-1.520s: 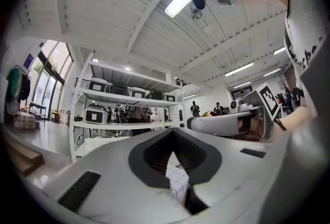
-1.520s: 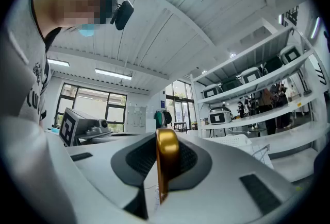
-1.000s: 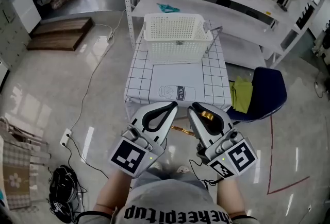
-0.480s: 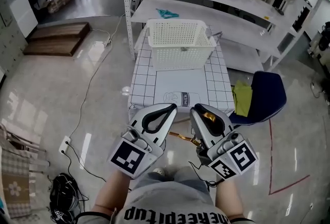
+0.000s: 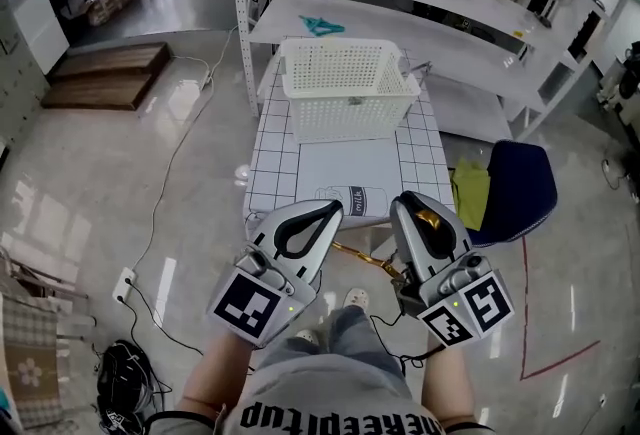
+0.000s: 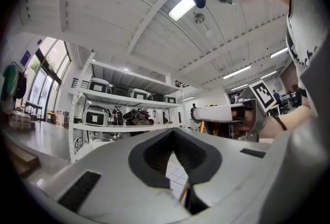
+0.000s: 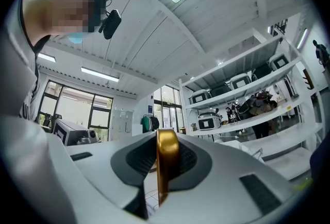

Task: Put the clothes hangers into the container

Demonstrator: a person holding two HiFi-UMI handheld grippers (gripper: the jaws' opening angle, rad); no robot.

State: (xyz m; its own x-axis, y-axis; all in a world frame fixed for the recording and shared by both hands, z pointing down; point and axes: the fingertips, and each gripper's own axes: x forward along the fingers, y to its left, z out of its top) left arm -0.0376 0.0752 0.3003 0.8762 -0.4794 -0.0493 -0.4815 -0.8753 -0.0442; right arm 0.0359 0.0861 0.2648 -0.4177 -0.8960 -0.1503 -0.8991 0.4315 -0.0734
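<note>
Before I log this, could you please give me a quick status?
Left hand-held gripper shut; right hand-held gripper shut on hanger. Basket on table ahead. Nothing in the way.

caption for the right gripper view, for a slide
Right gripper shut on a gold hanger, shelves beyond.

Gold hanger point(image 7: 167, 161), white lattice basket point(image 5: 350, 113), white tablecloth point(image 5: 275, 163) gridded in black lines.

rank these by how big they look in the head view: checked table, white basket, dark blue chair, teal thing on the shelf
1. checked table
2. white basket
3. dark blue chair, only somewhat smaller than the basket; it sits lower and farther from the camera, so its true size is unsure
4. teal thing, by far the smallest
</note>
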